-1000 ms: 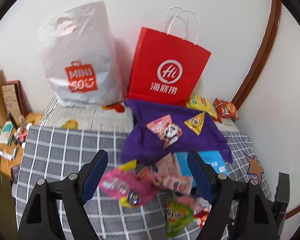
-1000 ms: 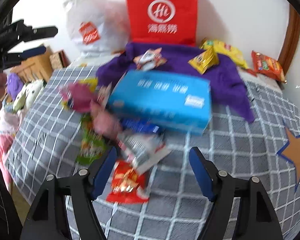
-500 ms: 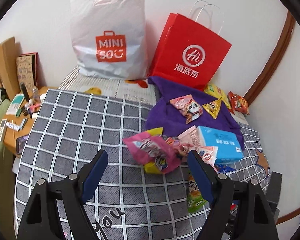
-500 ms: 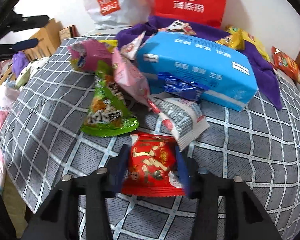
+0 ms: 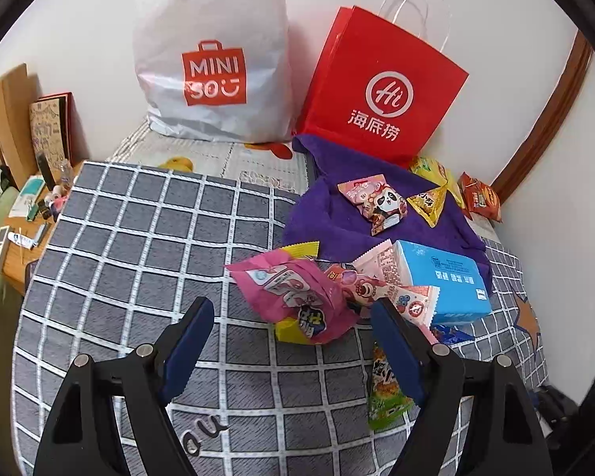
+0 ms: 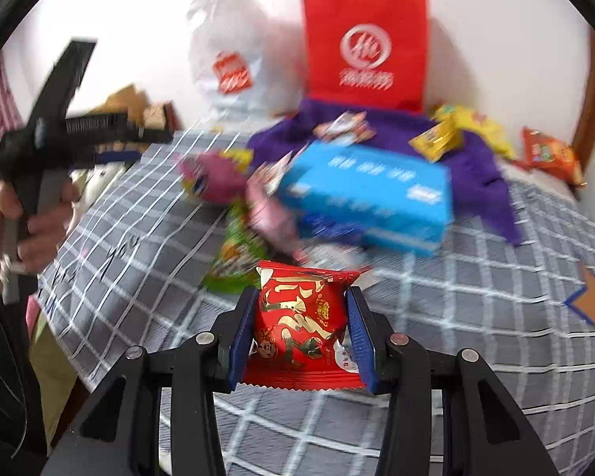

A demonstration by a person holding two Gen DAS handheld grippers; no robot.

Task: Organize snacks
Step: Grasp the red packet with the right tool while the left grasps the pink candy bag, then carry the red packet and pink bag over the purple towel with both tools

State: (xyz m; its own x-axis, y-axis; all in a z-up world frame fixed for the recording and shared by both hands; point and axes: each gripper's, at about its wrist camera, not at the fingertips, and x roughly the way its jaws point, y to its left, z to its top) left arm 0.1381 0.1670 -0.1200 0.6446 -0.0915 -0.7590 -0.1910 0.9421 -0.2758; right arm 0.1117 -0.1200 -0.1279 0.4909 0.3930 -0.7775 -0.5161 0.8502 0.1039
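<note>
- My right claw (image 6: 302, 329) is clamped on a red packet (image 6: 297, 327), one blue pad on each side of it, the packet upright between them and off the blanket (image 6: 476, 317).
- Just beyond the packet lies the snack pile: a green bag (image 6: 234, 256) to its far left, a pink bag (image 6: 212, 178) farther on, and a blue box (image 6: 371, 198) to the far right.
- The view from this claw is blurred, so small print on the pile cannot be read.
- My left claw (image 5: 293, 341) is spread wide with nothing between its pads, hanging above the blanket (image 5: 139, 246) near the pink bag (image 5: 297, 297).
- From that side the blue box (image 5: 442, 283) sits right of the pink bag, and the green bag (image 5: 386, 396) lies near, partly behind my right pad.
- A purple cloth (image 5: 337, 206) lies beyond the pile, with a panda packet (image 5: 380, 204) and a yellow triangle pack (image 5: 430, 204) on it.
- At the far wall stand a white bag (image 5: 212, 59) on the left and a red bag (image 5: 384, 87) to its right.
- An orange packet (image 5: 480, 198) lies at the far right, beside the cloth.
- My left hand (image 6: 27, 222), holding that claw, shows at the left edge of the right view.
</note>
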